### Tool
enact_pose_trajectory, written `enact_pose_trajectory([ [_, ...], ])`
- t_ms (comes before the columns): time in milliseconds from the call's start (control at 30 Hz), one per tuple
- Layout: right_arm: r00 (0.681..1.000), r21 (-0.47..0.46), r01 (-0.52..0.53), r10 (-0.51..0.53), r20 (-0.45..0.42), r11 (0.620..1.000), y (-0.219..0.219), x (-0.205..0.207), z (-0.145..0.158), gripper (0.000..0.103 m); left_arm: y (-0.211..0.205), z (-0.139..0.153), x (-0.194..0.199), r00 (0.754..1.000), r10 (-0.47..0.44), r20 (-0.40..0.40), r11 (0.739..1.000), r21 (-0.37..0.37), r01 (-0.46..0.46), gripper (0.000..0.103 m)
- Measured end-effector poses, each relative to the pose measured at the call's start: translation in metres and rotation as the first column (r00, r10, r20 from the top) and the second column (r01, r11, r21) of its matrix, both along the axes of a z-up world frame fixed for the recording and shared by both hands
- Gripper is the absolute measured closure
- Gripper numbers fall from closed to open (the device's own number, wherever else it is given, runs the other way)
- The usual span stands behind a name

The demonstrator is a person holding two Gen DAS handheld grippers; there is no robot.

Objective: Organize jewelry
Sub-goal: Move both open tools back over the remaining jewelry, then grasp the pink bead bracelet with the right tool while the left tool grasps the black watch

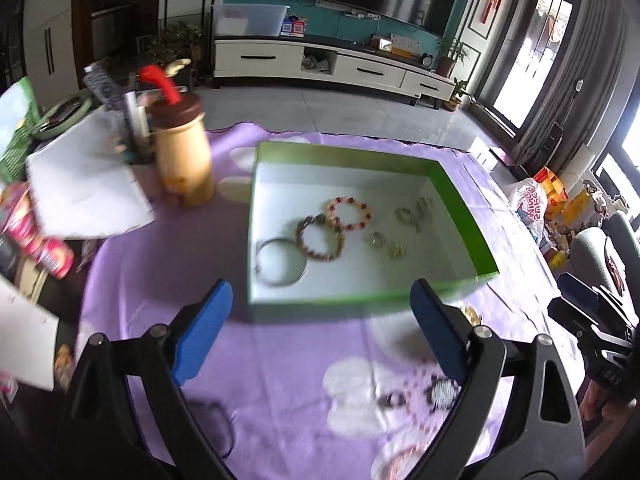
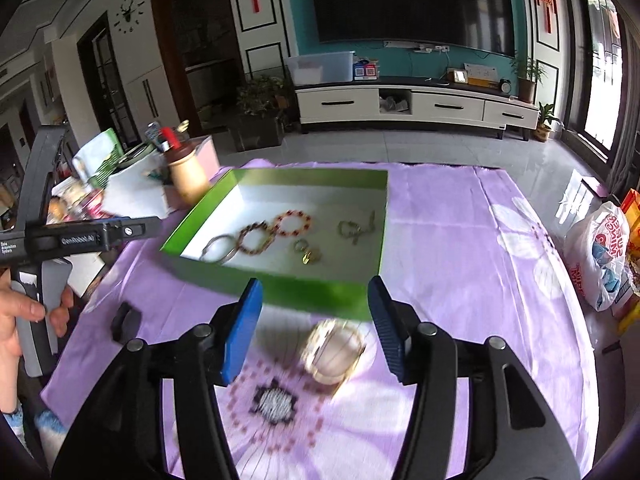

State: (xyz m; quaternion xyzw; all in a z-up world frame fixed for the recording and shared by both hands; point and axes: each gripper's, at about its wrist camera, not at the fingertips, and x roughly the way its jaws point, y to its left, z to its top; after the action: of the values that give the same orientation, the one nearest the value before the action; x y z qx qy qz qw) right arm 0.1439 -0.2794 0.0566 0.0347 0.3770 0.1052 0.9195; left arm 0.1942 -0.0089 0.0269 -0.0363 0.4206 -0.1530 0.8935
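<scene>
Blue-padded, our right gripper (image 2: 316, 324) stands spread wide over a gold bangle (image 2: 334, 350) lying on the purple cloth (image 2: 460, 280), just outside the green box (image 2: 280, 284). We judge it light, stiff and slippery, so pinch across one rim. Our left gripper (image 1: 320, 320) also hangs apart, holding nothing.
</scene>
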Motion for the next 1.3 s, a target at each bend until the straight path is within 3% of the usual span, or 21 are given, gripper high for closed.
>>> enact_pose_trajectory([
  [367,0.995,0.006,-0.085,0.085,-0.046,0.996,0.031,-0.068,-0.013,0.047,0.064,-0.025,-0.095,0.997,0.068,-0.030,0.998,0.022,-0.067,0.010],
  [700,0.971,0.017,-0.171,0.172,-0.168,0.985,0.064,-0.108,-0.063,0.047,0.066,-0.053,-0.150,0.998,0.053,-0.036,0.998,0.037,-0.051,0.010],
  [867,0.959,0.031,-0.157,0.160,-0.232,0.987,0.073,-0.110,-0.092,0.048,0.064,-0.064,-0.161,0.999,0.021,-0.041,1.000,0.023,-0.020,0.010],
  [1100,0.960,0.000,-0.092,0.088,-0.264,0.996,0.087,-0.096,-0.116,0.072,0.071,-0.075,-0.164,0.997,0.036,-0.067,0.999,0.013,-0.035,0.010],
  [1300,0.975,-0.141,-0.091,0.060,-0.214,0.986,0.105,-0.088,-0.121,0.093,0.076,-0.078,-0.159,0.997,0.039,-0.068,0.999,-0.017,-0.040,0.010],
])
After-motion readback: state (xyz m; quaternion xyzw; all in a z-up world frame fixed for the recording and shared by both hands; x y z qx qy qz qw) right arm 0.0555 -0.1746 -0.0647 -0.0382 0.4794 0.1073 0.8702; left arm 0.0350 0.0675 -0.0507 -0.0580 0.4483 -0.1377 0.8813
